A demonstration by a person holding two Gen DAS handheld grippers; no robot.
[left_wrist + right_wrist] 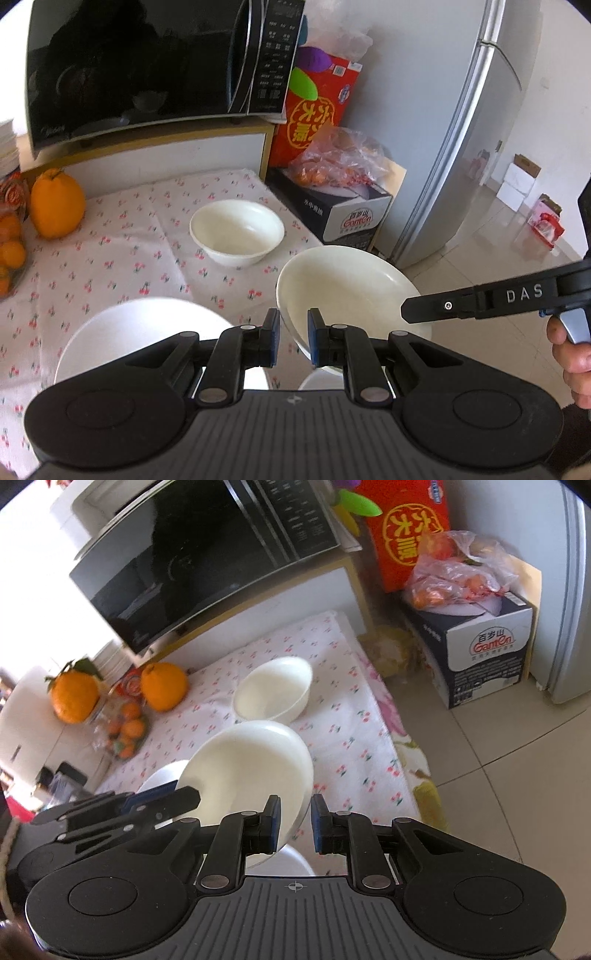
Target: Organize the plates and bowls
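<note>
A cream bowl (343, 288) hangs tilted above the floral tablecloth; it also shows in the right wrist view (251, 771). My left gripper (293, 339) has its fingers on either side of the bowl's near rim, shut on it. My right gripper (294, 821) stands at the bowl's other side, its jaws a little apart with the rim by the left pad; its finger (436, 308) reaches over the bowl. A second white bowl (236, 230) sits upright on the cloth farther back (273, 692). A white plate (136, 332) lies below, near left.
A black microwave (147, 62) stands on a shelf behind the cloth. Large oranges (55, 203) and a bag of small ones sit at the left. A dark carton (343, 210) with a bag of fruit and a red box stand right, by the fridge (480, 129).
</note>
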